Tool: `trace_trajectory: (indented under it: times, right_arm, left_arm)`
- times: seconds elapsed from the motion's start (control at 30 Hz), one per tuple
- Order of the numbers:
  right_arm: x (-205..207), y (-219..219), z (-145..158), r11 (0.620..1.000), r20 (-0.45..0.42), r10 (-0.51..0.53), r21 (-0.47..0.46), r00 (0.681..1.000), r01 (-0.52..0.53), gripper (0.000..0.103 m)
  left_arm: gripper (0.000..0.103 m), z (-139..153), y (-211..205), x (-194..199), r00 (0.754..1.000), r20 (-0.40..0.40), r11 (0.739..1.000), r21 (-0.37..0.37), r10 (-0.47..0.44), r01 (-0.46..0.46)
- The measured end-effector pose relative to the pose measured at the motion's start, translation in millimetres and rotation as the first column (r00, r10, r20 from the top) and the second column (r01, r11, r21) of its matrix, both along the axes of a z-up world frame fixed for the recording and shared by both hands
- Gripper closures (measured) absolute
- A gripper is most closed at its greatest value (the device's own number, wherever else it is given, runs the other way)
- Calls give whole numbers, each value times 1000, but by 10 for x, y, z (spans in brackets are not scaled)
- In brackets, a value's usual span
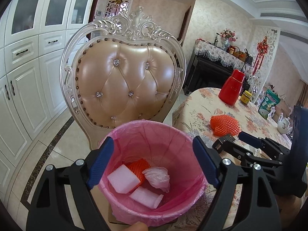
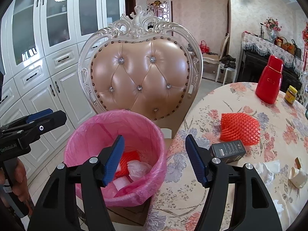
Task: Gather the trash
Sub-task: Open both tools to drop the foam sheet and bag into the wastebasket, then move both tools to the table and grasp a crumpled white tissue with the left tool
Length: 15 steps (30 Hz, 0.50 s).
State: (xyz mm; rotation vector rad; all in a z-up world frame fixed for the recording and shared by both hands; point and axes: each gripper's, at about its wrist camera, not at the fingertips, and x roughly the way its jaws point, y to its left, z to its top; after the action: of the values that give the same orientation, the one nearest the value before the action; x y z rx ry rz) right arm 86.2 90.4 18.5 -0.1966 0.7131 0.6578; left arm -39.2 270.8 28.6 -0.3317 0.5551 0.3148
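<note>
The left gripper (image 1: 154,159) hangs over the bin (image 1: 189,140), its blue pads spread wide with nothing between them. The right gripper (image 2: 154,159) sits above the gap between the bin's rim (image 2: 163,136) and the table's near edge (image 2: 173,154), pads likewise apart and empty.

Inside the pink liner lie two white foam blocks (image 1: 123,179), an orange foam net (image 1: 140,165) partly buried under them, and a crumpled pale wad (image 1: 157,177).

On the table, near its left edge, a dark box (image 2: 229,151) lies just in front of and touching a second orange net (image 2: 240,128). Crumpled white tissue (image 2: 267,168) and a small cream carton (image 2: 298,175) rest toward the near right edge, the carton partly hard to read. A red flask (image 2: 269,80) and a yellow jar (image 2: 290,95) stand well back.

A tufted chair (image 2: 140,73) rises close behind the bin, leaving little room there. The bin's base is hidden by the gripper arms.
</note>
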Motion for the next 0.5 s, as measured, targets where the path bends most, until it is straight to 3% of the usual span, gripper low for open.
trace_trajectory:
  times: [0.5]
  right_arm:
    - [54, -615, 95, 995, 36, -98, 9, 995, 97, 35]
  left_arm:
    - [22, -12, -389, 270, 997, -7, 997, 6, -81, 81]
